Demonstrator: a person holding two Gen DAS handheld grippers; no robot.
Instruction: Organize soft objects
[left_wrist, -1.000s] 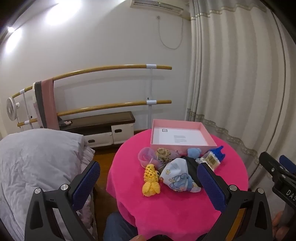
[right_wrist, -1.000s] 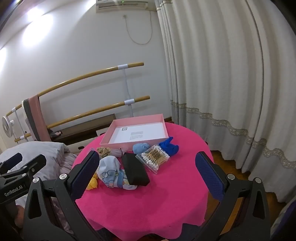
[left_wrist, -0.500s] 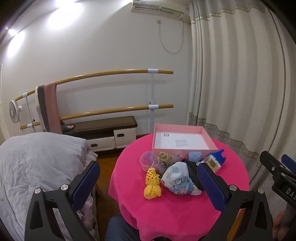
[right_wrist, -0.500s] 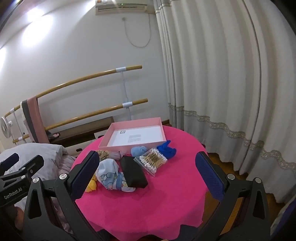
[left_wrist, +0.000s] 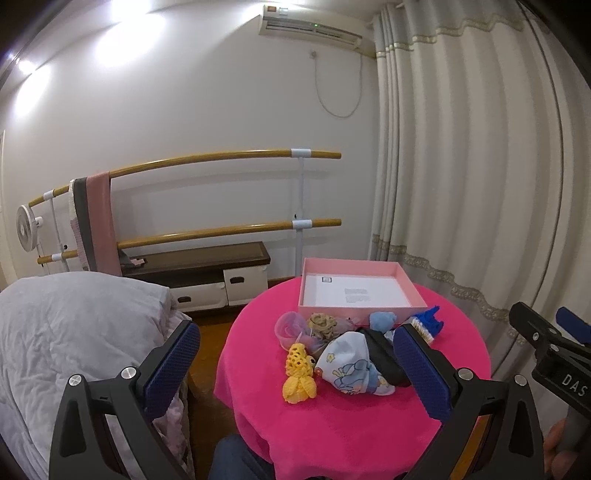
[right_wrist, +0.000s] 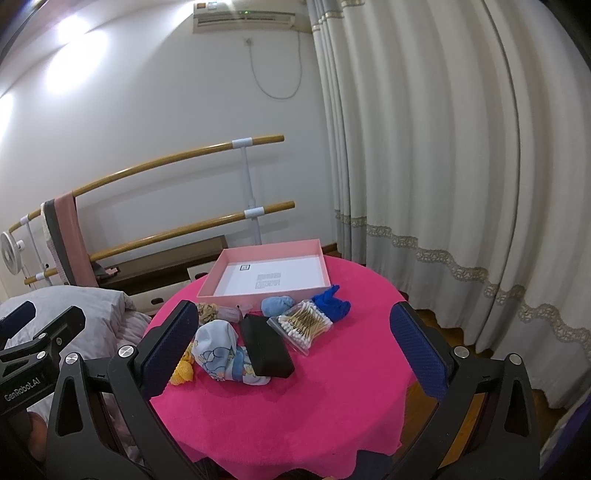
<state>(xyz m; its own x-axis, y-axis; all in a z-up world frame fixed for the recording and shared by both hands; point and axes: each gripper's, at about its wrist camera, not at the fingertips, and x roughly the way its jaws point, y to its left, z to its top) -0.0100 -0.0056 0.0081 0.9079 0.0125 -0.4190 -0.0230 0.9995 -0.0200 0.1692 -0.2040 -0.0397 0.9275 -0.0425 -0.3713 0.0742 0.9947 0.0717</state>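
Both views pulled back from round pink-clothed tabletop (left_wrist: 369, 417); empty pink cardboard box (right_wrist: 321, 258) at its far edge, near cream curtains (right_wrist: 443, 184). Left gripper (left_wrist: 295, 369), right gripper (right_wrist: 291, 350) wide open, empty.

An air conditioner (left_wrist: 313, 26) is mounted high on the white wall at the top centre of the frame, and a cord (left_wrist: 334, 92) is seen hanging below it. Pale curtains (right_wrist: 443, 166) with a patterned band are hung down the right side. Two wooden rails (left_wrist: 221, 158) are fixed across the middle of the wall, and a pink and grey cloth (left_wrist: 94, 221) is draped over their left part. A small white fan (left_wrist: 26, 229) is seen at the left edge. A low dark-topped cabinet (left_wrist: 207, 271) is placed against the wall beneath the rails. A grey quilt (left_wrist: 74, 332) is spread at the lower left.
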